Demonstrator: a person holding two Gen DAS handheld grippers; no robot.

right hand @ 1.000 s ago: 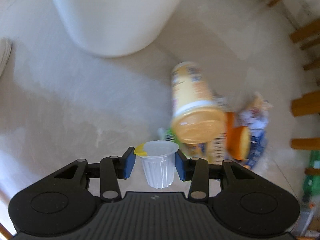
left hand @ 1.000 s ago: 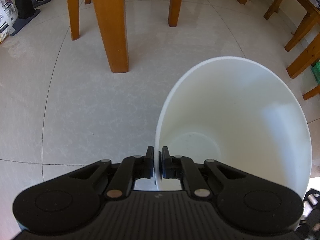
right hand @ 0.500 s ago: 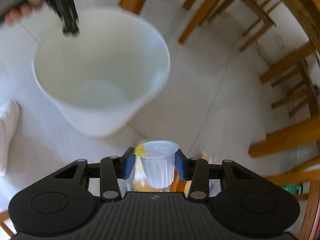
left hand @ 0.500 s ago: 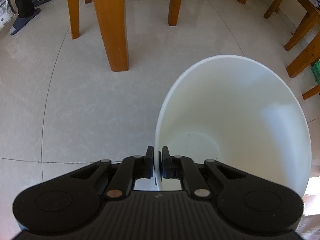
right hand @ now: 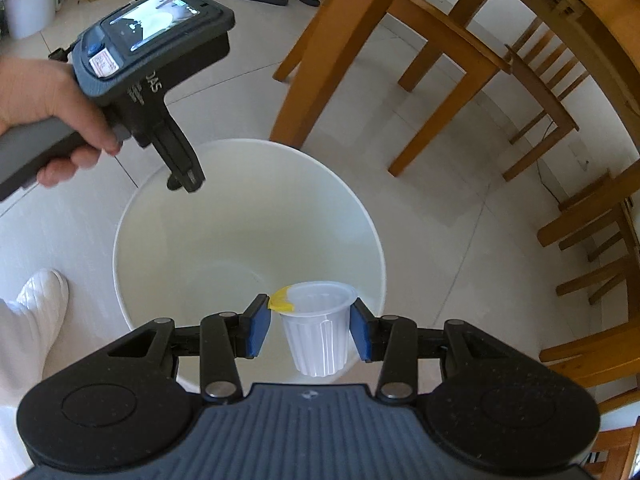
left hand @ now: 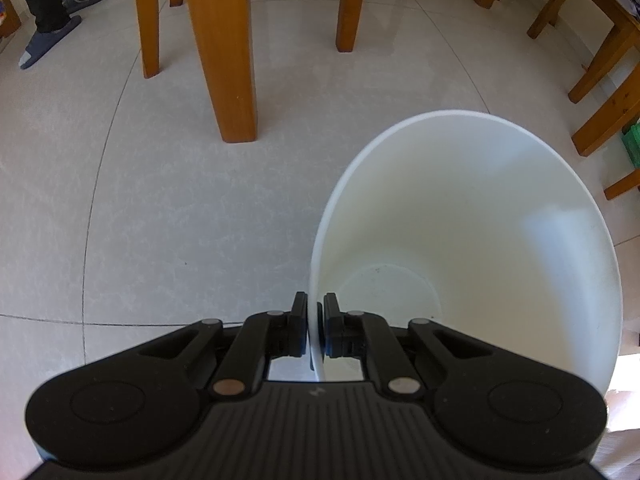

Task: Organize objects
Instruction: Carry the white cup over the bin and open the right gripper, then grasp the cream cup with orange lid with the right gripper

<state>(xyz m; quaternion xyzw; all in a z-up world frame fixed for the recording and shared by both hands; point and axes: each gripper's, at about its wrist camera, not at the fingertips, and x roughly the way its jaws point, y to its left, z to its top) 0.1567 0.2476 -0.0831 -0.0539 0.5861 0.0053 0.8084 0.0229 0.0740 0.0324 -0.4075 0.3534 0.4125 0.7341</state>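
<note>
The jaws of the left gripper (left hand: 314, 330) pinch the white bucket (left hand: 500, 208) rim. The right gripper (right hand: 308, 330) is opening, a small plastic cup (right hand: 318, 336) loose between its blue pads. No writing reads clearly.

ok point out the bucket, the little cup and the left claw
bucket (right hand: 132, 216), right wrist view, left rim
cup (right hand: 320, 336), right wrist view, ribbed side wall
left claw (left hand: 315, 330), left wrist view, between its fingertips

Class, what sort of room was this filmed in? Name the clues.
Probably a home dining room: wooden chairs and table legs stand on a pale tiled floor, and a person wears slippers.
</note>
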